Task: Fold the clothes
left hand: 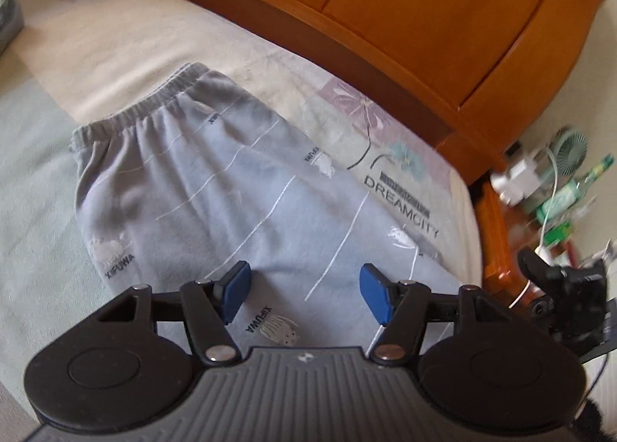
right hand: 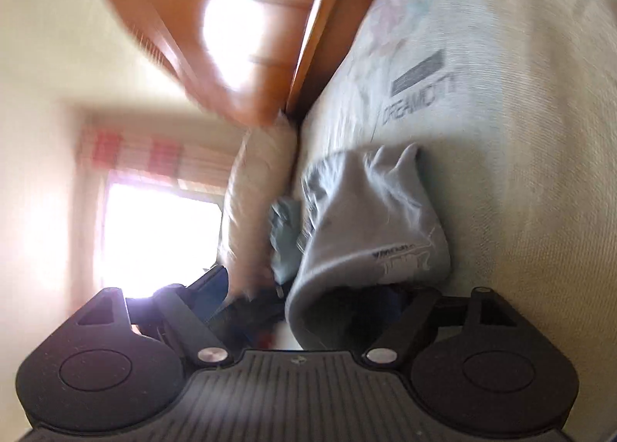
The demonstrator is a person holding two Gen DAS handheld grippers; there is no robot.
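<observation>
room: bedroom, bed (left hand: pixel 127 44) with pale printed sheet, wooden headboard (left hand: pixel 405 10) behind, pillow (right hand: pixel 258 187) by headboard, cluttered nightstand (left hand: pixel 540 191) off the bed's corner, bright window (right hand: pixel 154 226) in right wrist view.
garment: grey pants (left hand: pixel 231 187) lying flat on the bed, elastic waistband (left hand: pixel 146 106) toward the headboard side, thin white stripes, small printed animals and lettering.
look: soft fleecy fabric, mostly smooth, slight gathers under the waistband; appears doubled leg over leg, judging by the single-leg width.
left claw (left hand: pixel 304 293): hovering over lower part of pants, blue pads (left hand: pixel 235 293) spread apart, nothing between them, released.
right claw (right hand: pixel 308 303): rolled sideways, view blurred; jaws wide, fold edge of pants (right hand: pixel 366 218) bulging between them, pads not seen pressing on cloth, so read as released.
done: pants laid out, probably folded once lengthwise, both claws let go.
left: likely crosswise fold(s), hem end up toward waistband, then smoothing; other clothes possibly to follow, a grey-blue bundle (right hand: pixel 285 233) visible near pillow, too blurred to identify.
risk: thick fleece may spring open at the fold.
</observation>
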